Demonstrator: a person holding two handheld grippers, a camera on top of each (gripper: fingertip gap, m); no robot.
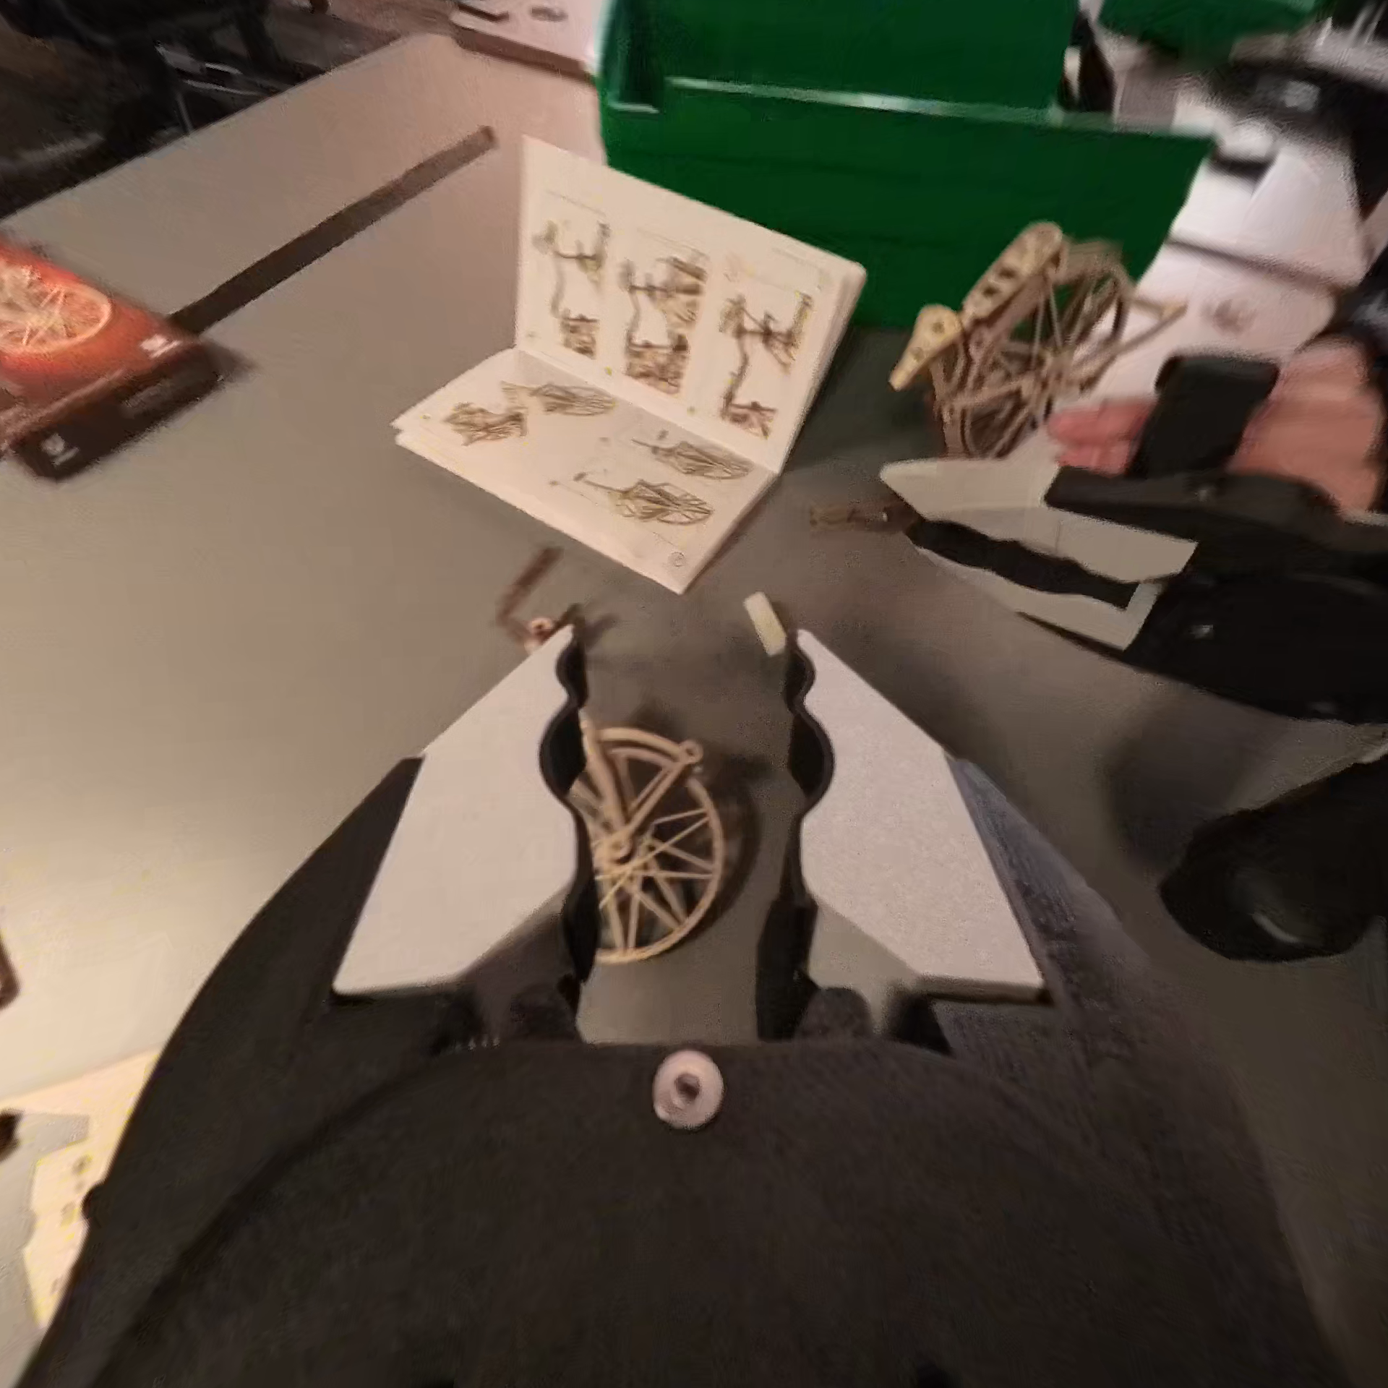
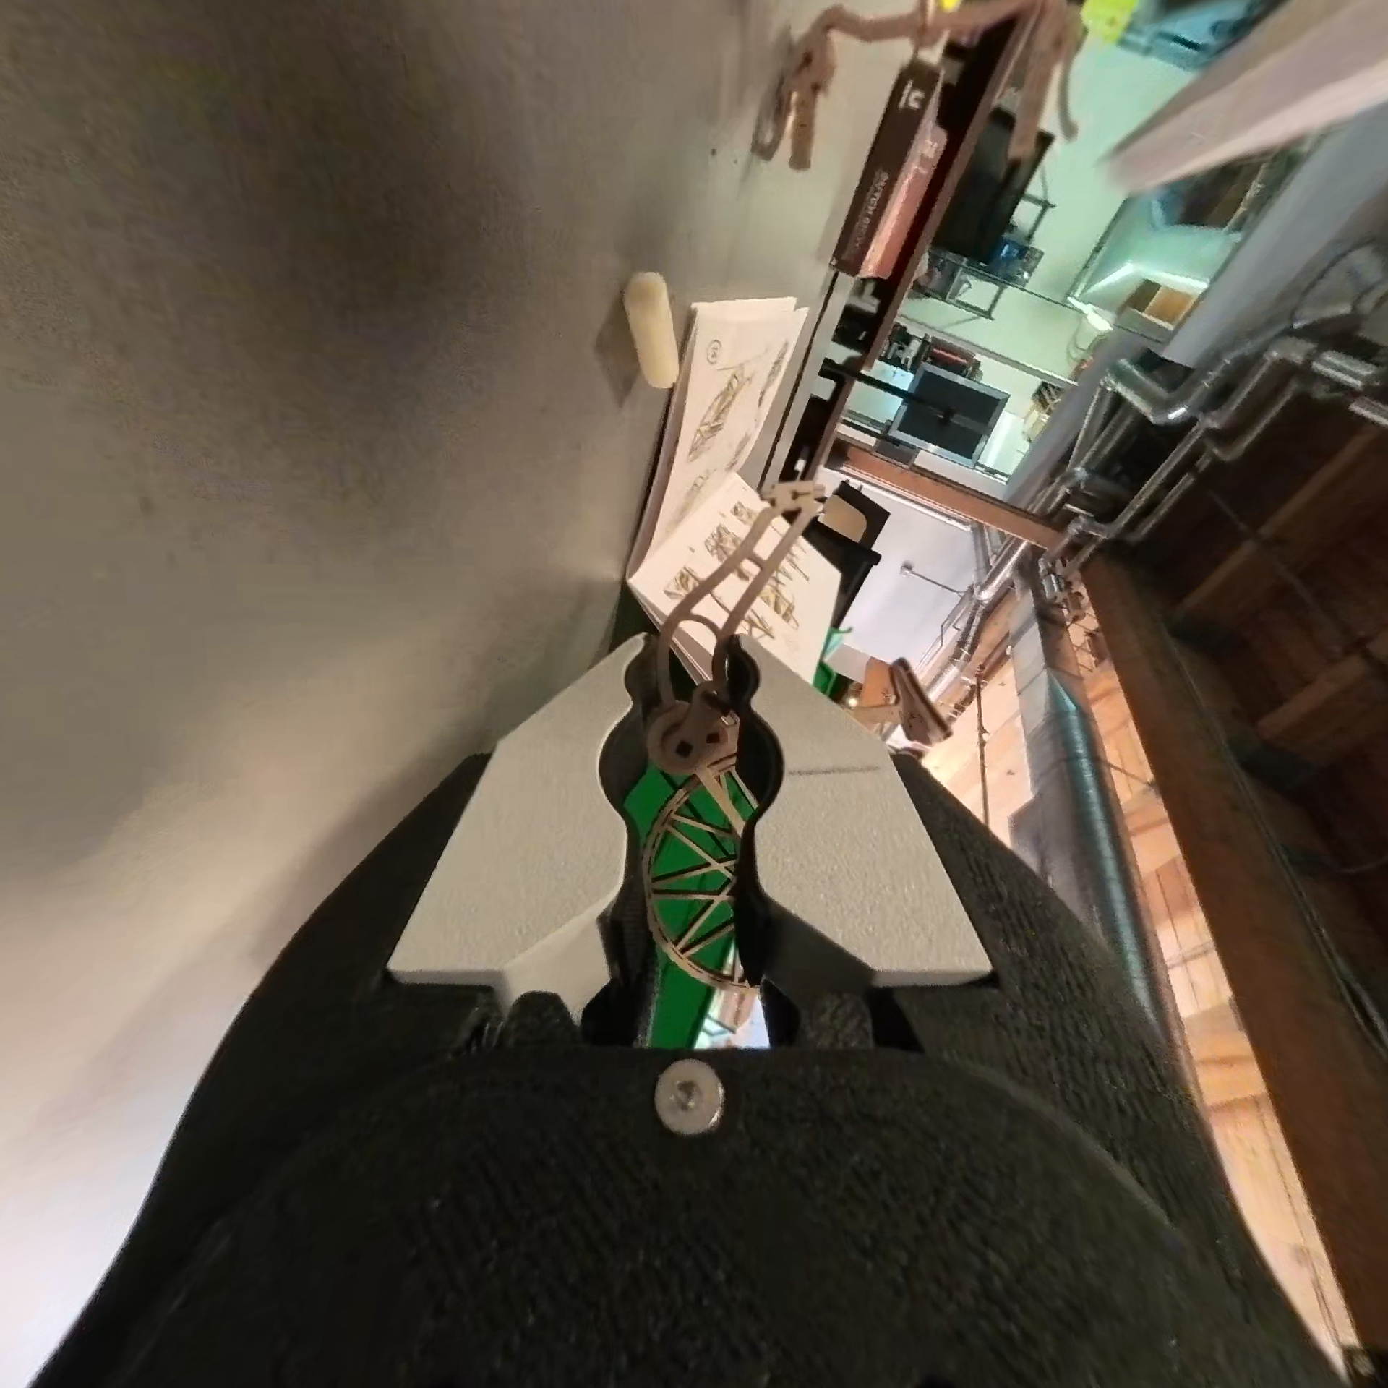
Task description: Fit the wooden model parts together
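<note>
Left wrist view, low in the frame: the left hand-held gripper (image 1: 680, 650) is spread wide over a spoked wooden wheel (image 1: 653, 849) on the bench (image 1: 225, 601). At right, the right hand-held gripper (image 1: 897, 492) clamps the wooden frame (image 1: 1014, 338). Centre the fingers on the wheel's rim before closing, I judge; farther back lies the open instruction booklet (image 1: 638, 360).

Grey table (image 1: 263, 601) under indoor light. Green bin (image 1: 886, 150) at its far edge. Metal pipes (image 2: 1172, 405) and shelving (image 2: 976, 248) beyond.
</note>
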